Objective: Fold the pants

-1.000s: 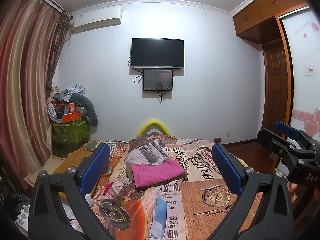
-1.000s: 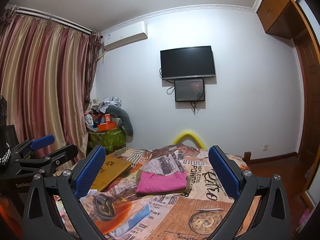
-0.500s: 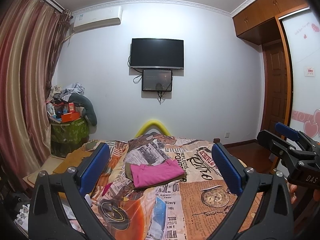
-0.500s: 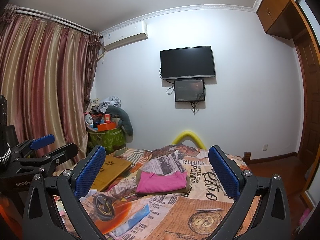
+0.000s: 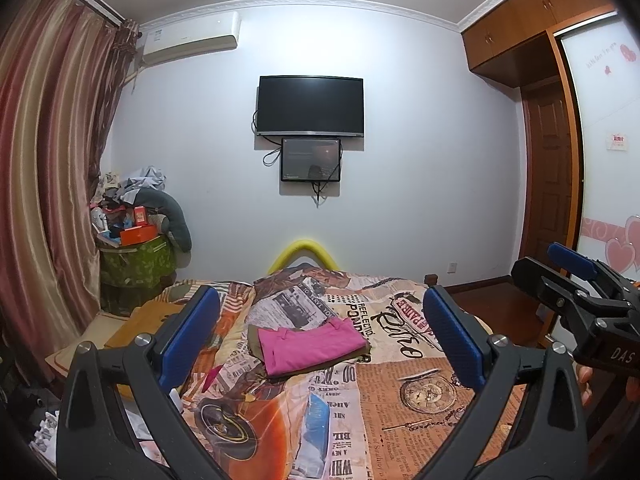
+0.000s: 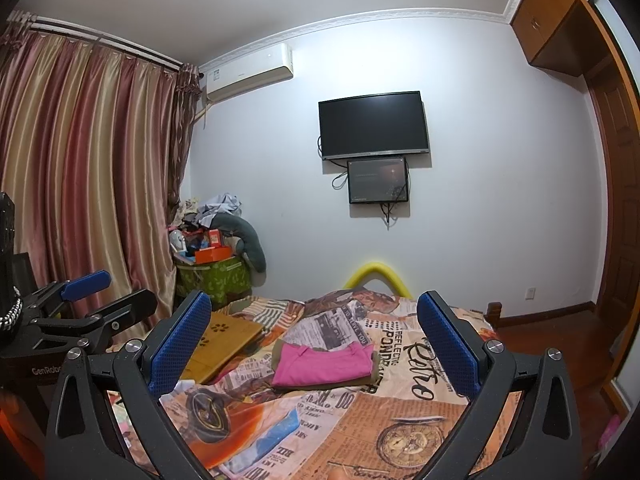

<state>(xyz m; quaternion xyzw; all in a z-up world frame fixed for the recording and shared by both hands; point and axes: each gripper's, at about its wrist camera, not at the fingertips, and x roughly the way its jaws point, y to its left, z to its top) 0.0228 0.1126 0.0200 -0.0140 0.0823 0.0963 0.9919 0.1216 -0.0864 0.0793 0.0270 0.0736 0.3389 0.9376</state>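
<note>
Newsprint-patterned bedspread (image 5: 400, 392) under folded pink pants (image 5: 310, 344), white wall (image 5: 420, 160), both grippers spread wide, empty

Left tool (image 5: 320, 344) and right tool (image 6: 314, 344) both gape wide, held level side by side, empty

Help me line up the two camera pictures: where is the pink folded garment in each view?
Left wrist: the pink garment lies on the bed just left of centre, on a brown garment, between the open jaws.
Right wrist: the pink garment lies at mid-frame on the bed, again between the open jaws.
Shared landmark: the TV on the wall, above the garment.
</note>
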